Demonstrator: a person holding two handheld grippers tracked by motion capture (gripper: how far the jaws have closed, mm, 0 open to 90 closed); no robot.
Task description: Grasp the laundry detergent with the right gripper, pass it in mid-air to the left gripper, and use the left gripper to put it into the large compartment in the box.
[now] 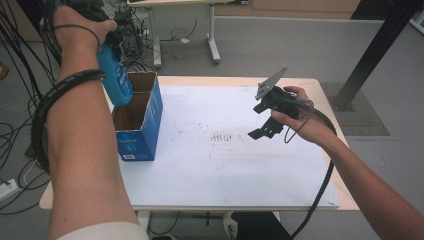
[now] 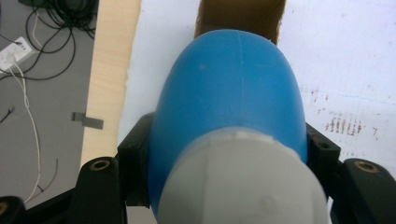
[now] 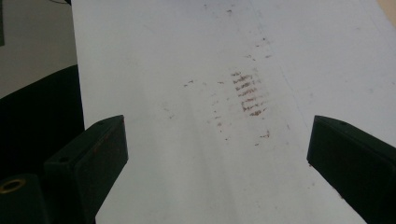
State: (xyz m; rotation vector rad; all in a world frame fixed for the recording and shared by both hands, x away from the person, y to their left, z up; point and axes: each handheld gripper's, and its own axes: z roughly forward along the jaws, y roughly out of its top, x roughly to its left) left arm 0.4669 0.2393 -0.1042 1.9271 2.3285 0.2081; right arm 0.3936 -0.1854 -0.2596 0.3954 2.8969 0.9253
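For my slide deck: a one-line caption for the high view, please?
Left gripper holds a blue bottle above an open blue cardboard box; right gripper hovers open over the white table sheet.

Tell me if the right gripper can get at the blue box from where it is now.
Probably yes. The right gripper is open and holds nothing, and the white sheet between it and the box lies bare. But the left gripper, holding a blue bottle, hangs over the box's open top, so approach from the side.
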